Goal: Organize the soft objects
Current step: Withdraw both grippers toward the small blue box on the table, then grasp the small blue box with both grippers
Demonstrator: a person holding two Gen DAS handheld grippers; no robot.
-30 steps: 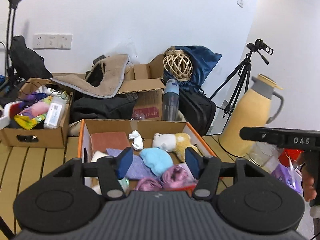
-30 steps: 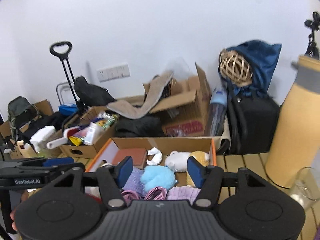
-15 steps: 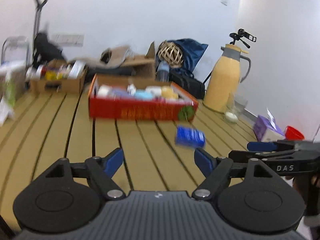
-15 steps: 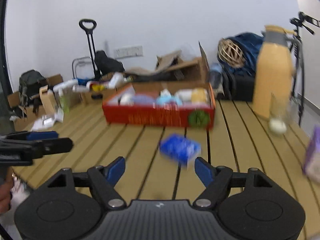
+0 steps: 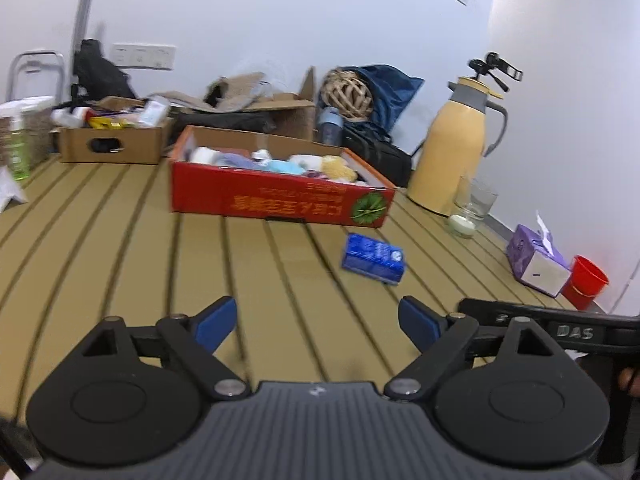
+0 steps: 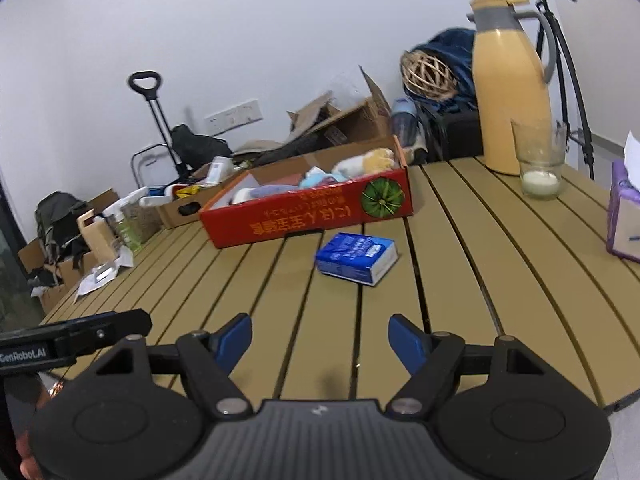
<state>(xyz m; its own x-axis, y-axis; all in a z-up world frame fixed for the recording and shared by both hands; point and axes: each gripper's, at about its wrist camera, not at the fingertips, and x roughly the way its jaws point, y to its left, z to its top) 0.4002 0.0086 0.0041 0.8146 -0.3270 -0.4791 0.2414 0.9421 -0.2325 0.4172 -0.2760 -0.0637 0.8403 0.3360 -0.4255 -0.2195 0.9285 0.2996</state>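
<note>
While both grippers (left [image 5: 316, 322], right [image 6: 320, 338]) gape empty, jaws having just opened, red box [image 6: 304, 216] contents blur; only right view shows table's [image 6: 520, 280] edge.

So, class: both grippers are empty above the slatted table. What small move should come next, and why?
Probably ease the right gripper forward to straddle the blue tissue pack. Its jaws, just opened, hold nothing; the pack lies alone on the table, outside the red box of soft things and almost straight ahead.

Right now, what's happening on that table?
Both grippers, left and right, open, empty. Blue pack lies before red box. Path clear.
</note>
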